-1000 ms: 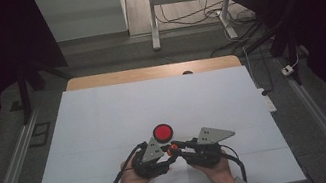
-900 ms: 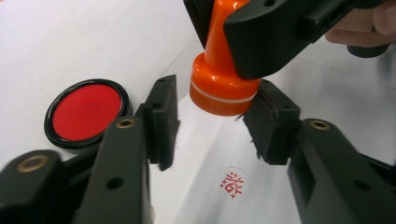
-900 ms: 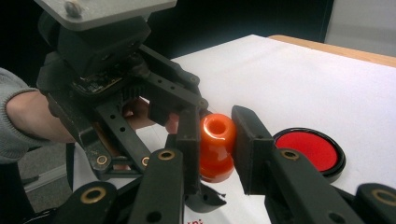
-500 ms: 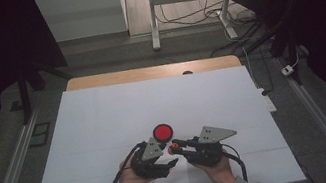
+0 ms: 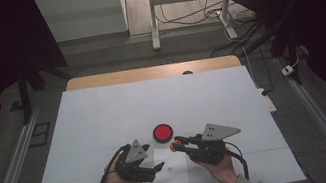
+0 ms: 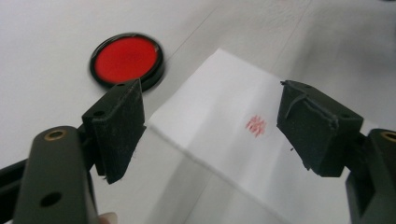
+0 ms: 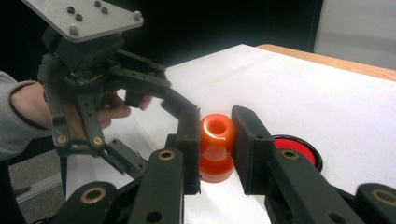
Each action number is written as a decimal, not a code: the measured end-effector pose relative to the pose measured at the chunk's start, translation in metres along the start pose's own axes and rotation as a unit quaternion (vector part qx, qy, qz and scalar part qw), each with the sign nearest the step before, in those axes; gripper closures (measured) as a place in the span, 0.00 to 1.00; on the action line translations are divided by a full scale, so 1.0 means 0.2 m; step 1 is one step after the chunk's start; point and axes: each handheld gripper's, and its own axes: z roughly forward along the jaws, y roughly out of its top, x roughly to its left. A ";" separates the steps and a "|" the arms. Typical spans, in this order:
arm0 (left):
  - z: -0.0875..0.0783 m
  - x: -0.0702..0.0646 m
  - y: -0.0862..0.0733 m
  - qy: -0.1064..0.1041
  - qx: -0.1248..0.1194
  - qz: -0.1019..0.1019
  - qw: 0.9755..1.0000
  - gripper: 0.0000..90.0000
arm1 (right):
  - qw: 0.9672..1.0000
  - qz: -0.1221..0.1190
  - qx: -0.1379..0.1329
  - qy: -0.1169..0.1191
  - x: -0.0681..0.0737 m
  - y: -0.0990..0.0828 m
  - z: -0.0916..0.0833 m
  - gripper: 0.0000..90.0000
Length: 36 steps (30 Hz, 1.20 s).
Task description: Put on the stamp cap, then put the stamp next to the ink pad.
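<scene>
Right gripper (image 7: 215,140) clamps stamp (image 7: 215,147) above table near pad (image 5: 162,132); left gripper (image 6: 210,126), jaws just opened w/ nothing between, over stamped paper (image 6: 224,140); risk: wet mark (image 6: 255,125) smears if touched.

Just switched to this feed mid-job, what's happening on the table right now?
A person is stamping paper. The right gripper is shut on an orange stamp, held off the sheet. The left gripper has just been opening, with nothing between its jaws, over the white paper, which already bears a red stamp mark. The red ink pad sits open just beyond the paper.
</scene>
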 end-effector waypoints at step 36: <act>-0.30 0.13 -0.29 0.049 -0.017 -0.060 0.997 0.27 | 0.998 0.008 -0.009 -0.054 -0.16 0.08 -0.04 0.81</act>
